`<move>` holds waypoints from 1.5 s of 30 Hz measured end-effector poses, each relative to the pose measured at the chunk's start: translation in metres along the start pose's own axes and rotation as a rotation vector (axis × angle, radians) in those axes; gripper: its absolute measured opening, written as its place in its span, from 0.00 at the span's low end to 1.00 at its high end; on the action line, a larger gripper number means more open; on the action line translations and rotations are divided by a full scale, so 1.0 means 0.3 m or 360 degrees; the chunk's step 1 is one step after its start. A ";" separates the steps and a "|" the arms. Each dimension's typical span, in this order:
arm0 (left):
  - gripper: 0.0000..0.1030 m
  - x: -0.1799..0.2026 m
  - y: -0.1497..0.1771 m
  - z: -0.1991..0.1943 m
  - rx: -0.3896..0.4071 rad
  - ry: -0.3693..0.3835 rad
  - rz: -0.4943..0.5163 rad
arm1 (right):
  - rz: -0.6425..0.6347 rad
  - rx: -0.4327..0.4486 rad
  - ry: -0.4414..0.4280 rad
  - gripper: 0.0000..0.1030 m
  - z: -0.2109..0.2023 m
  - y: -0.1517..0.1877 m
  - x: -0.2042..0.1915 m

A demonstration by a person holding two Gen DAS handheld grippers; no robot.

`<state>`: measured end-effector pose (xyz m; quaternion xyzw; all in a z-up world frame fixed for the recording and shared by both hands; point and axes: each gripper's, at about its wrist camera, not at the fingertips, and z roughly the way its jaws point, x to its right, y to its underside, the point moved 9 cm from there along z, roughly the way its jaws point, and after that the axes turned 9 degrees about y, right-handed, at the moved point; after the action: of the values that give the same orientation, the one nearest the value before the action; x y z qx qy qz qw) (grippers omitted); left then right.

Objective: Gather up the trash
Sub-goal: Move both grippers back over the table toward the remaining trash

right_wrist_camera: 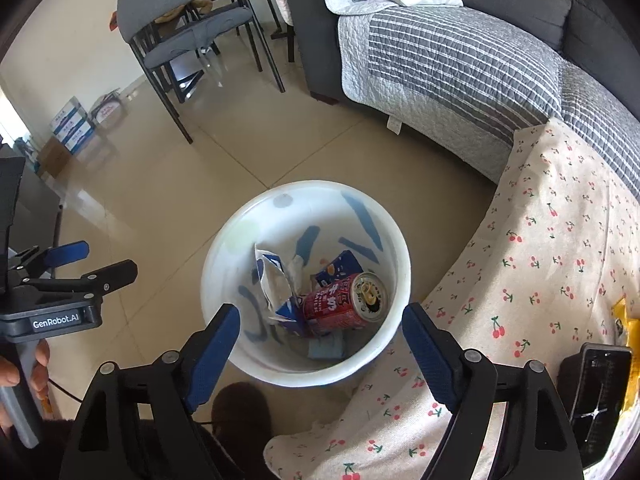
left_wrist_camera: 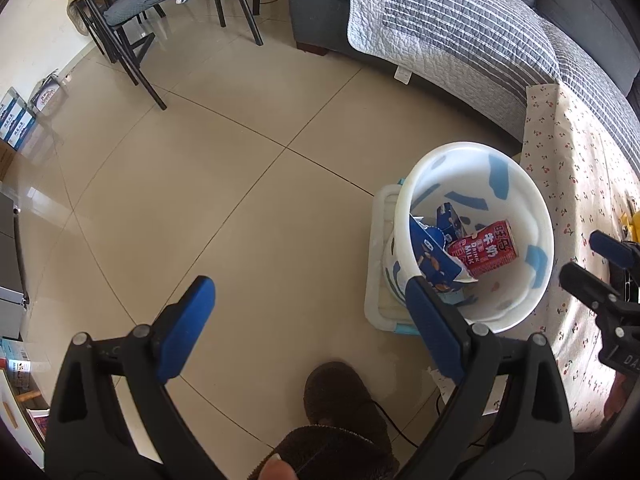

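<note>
- Sofa (right_wrist_camera: 460,56) with grey striped quilt at the back, chairs (right_wrist_camera: 188,32) on the tile floor (left_wrist_camera: 200,200) to its left; nothing loose on the visible floor.
- Desk (right_wrist_camera: 540,240) under a cherry-print cloth on the right; a yellow wrapper (right_wrist_camera: 630,344) lies on it at the frame edge beside a black device (right_wrist_camera: 600,392). Likely leftover trash, can't confirm.
- White bin (right_wrist_camera: 248,344) with blue marks stands on the floor, against the desk edge.
- In the bin: red milk can (right_wrist_camera: 340,304) on its side, torn blue snack packets (right_wrist_camera: 280,280) next to and under it.
- Left gripper (left_wrist_camera: 308,320): jaws wide apart, empty, over the floor just left of the bin.
- Right gripper (right_wrist_camera: 320,340): jaws wide apart, empty, straddling the near rim from above.
- Judgement: mostly done, several items binned; what remains is the yellow wrapper, plus anything out of view on the desk.
</note>
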<state>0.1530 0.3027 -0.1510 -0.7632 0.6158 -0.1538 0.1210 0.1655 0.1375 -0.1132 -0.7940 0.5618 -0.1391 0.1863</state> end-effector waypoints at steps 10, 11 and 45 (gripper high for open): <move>0.93 0.118 0.000 -0.012 -0.0005 0.0066 0.0076 | 0.0067 0.0042 0.0151 0.82 -0.137 0.072 0.251; 0.93 0.134 0.000 -0.014 -0.0004 0.0075 0.0085 | 0.0074 0.0048 0.0166 0.82 -0.151 0.079 0.280; 0.93 1.007 -0.030 -0.015 -0.0012 0.0360 0.0538 | 0.0841 0.0036 0.0642 0.83 -0.426 0.486 1.405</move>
<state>0.2180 0.0094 -0.1175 -0.6273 0.7453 -0.2139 0.0723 0.1273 -0.3218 -0.0603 -0.5751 0.7723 -0.2467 0.1097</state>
